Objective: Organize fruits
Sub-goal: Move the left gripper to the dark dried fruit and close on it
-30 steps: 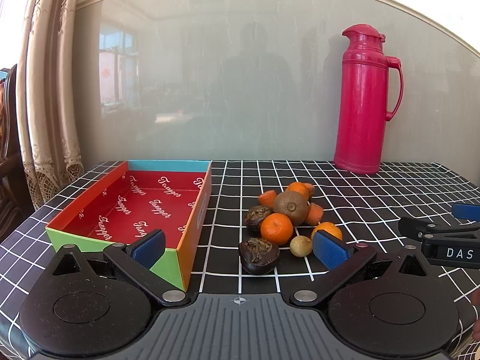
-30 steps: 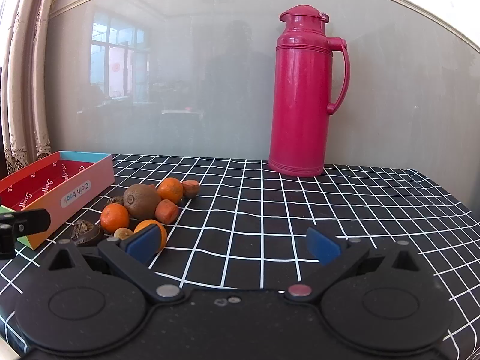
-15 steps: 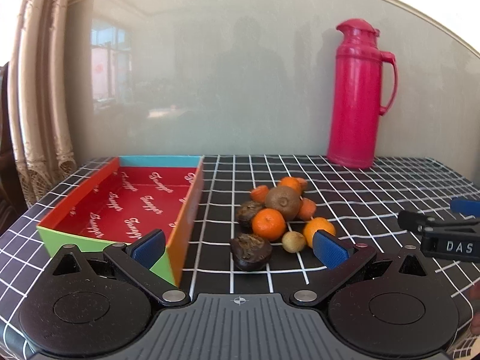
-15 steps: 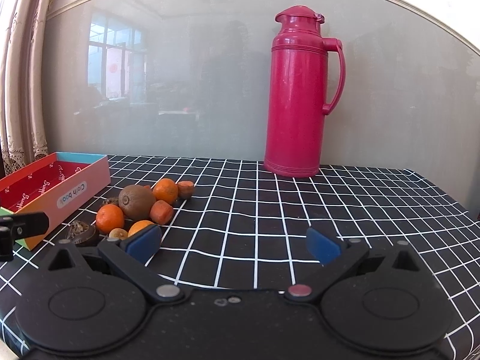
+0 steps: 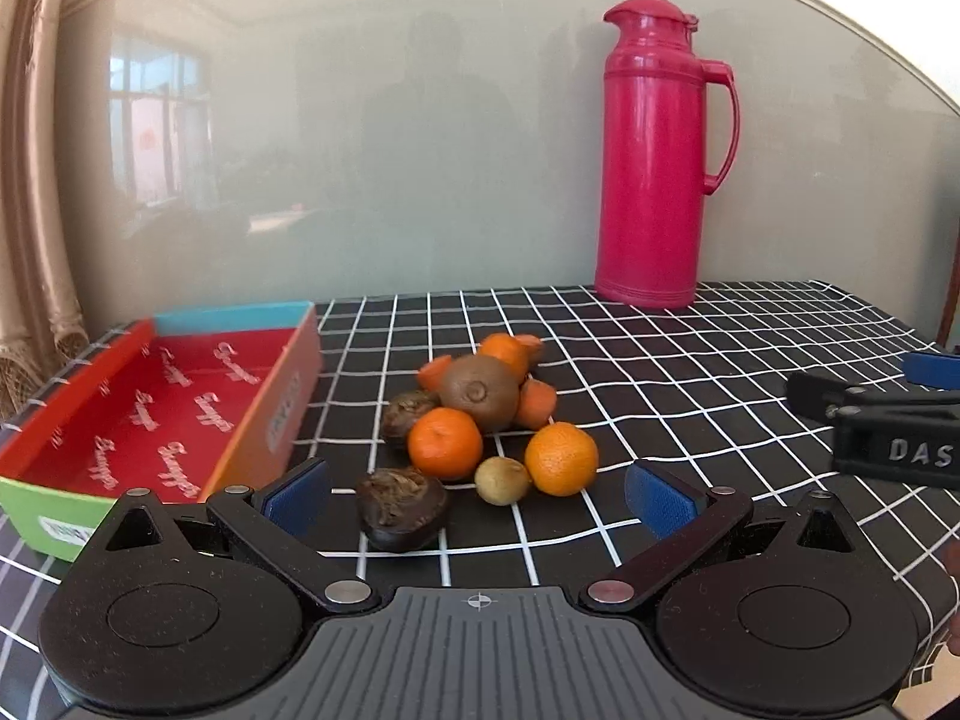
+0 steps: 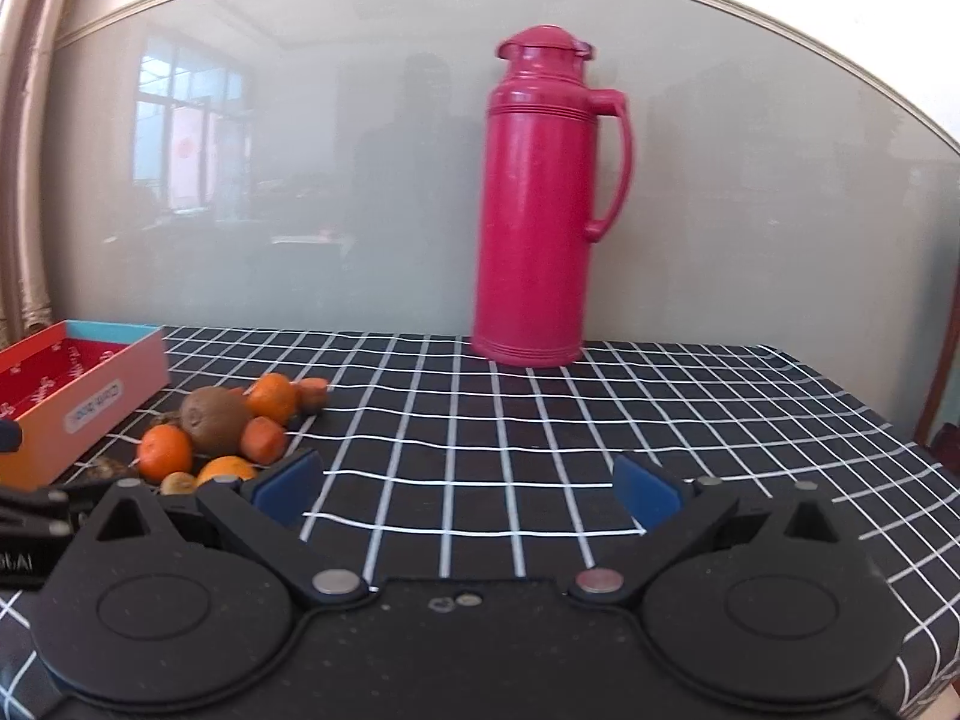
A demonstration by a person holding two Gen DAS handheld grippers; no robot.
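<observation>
Black-and-white grid cloth [image 5: 690, 360] covers the table. Left gripper [image 5: 480, 495] at bottom of left wrist view, jaws wide apart, holding nothing; blue pads [image 5: 297, 495] flank the near edge of the fruit pile. Pile sits centre frame: kiwi [image 5: 479, 393] on top in the middle, tangerine [image 5: 445, 443] in front of it, second tangerine [image 5: 561, 458] lower right, third tangerine [image 5: 503, 351] behind the kiwi. Small brownish-green fruit [image 5: 503, 480] between the two front tangerines, touching or just beside both. Dark wrinkled fruit [image 5: 402, 509] nearest the camera, between the pads but not gripped; another dark one [image 5: 409, 411] left of the kiwi. Orange chunks at the pile's left and right, type unclear. Box [image 5: 144, 414] with red inside at left of frame, just beside the pile, no fruit in it. Pink thermos [image 5: 657, 150] upright at upper right, well apart from the fruit. Right gripper's fingers poke in at the right edge [image 5: 888, 420], well apart from the pile.

Right wrist view: right gripper [image 6: 468, 495] at bottom, jaws wide apart, empty, over bare cloth. Fruit pile at lower left, kiwi [image 6: 213, 420] visible, left pad [image 6: 288, 489] just beside the nearest tangerine [image 6: 225, 468]. Box [image 6: 84, 384] at far left, thermos [image 6: 543, 210] centre right.
</observation>
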